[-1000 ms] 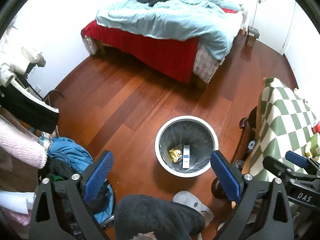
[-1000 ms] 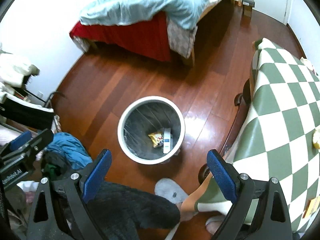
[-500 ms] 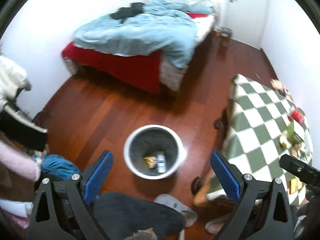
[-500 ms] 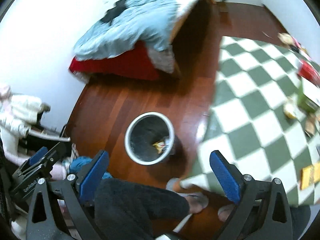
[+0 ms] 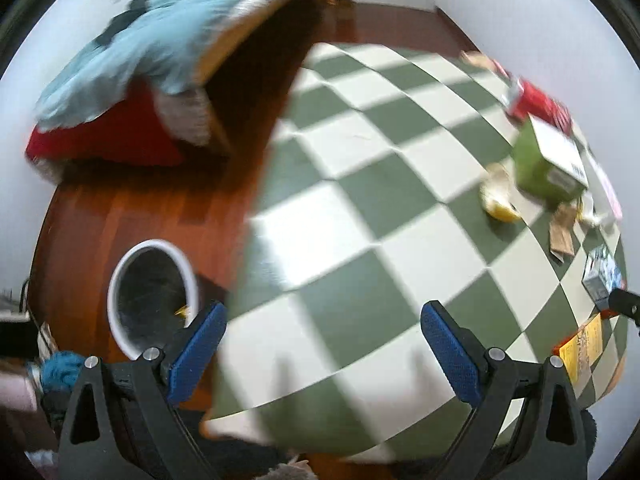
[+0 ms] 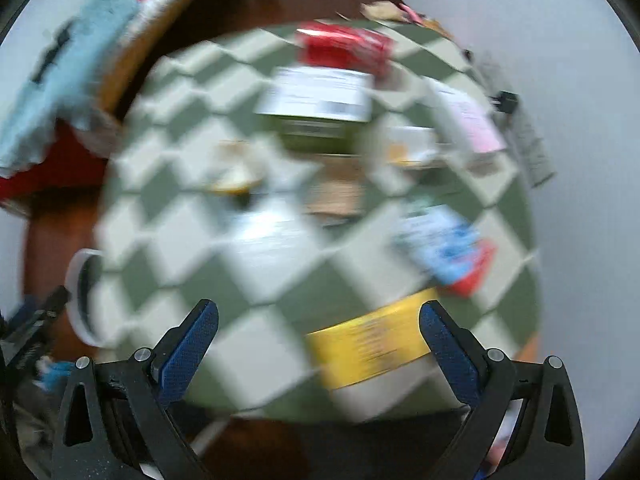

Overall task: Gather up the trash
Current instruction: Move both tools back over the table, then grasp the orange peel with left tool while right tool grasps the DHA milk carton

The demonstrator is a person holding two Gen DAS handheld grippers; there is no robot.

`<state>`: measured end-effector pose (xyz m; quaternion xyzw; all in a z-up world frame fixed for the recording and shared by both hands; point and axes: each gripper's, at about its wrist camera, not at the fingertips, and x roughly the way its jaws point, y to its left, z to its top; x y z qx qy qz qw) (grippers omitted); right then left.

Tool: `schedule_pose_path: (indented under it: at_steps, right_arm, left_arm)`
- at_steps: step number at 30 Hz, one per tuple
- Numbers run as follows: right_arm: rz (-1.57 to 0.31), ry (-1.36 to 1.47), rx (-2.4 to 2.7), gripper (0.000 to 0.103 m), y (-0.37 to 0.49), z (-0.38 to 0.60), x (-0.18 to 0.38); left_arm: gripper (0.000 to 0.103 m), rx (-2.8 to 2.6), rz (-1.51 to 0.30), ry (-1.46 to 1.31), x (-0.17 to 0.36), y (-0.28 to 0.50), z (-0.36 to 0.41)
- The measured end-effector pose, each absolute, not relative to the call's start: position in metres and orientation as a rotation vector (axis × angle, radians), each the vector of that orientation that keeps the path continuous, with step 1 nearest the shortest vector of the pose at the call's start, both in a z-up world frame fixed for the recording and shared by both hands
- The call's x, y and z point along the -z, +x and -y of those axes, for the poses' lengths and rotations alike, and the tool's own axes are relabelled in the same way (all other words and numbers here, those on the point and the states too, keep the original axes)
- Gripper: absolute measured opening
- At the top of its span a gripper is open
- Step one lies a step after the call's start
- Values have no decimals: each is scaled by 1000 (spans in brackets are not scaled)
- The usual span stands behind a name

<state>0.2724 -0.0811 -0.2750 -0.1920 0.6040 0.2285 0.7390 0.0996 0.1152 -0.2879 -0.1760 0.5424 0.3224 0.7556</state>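
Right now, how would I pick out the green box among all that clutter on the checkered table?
Start at the table with the green and white checkered cloth beside the bed. Along its far side, near the wall, lies a cluster of litter. The green box is the bulkiest piece there, olive-sided with a white label on top, sitting just in front of a red package and beside a yellowish scrap.

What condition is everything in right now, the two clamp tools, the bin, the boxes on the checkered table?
Left gripper: open, holding nothing.
Right gripper: open, holding nothing.
Trash bin: upright on the floor, lined, some trash inside.
Green box: lying on the checkered table, closed as far as visible.
Red pack: lying on the table beyond the green box.
Yellow box: lying flat near the table edge; blurred.
Bed: unmade, blue cover rumpled.
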Motion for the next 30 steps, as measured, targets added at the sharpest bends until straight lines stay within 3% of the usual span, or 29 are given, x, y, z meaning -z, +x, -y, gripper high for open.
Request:
schedule_pose_path:
  at_steps: [6,12,13,17,21,23,26,28,30]
  right_arm:
    - [-1390,-618,-528,102,334,96,330]
    - [-1413,-603,-567,99,354,100,355]
    - [-1413,-586,-563,87,356,102,356]
    - [-1462,-360,-459,67,373,122,353]
    - [-1493,-58,-372,67,395,151,349]
    - [-1510,-41,-381,76,400,156,349]
    - [-1500,-116,-386,76,400,159,351]
    - [-1496,-176,-393,76,394,156,355]
    - [-1478,-226,-403,76,388,154,355]
  left_arm:
    - [100,-658,-1265,-360,320,157,-101]
    - [100,-625,-1274,-362,320,186,-101]
    - [100,-621,-1272,-364,319,189,-101]
    - [99,-592,-1246,-411,311,199,-104]
    - [99,-535,-1261,-458,313,218,-108]
    - [98,-507,-1274,-464,317,231,-109]
    - [98,-472,-1304,-475,327,247,-109]
    - [92,-453,-1322,-474,333,260,-107]
    - [67,-449,-1347,-456,339,269,-104]
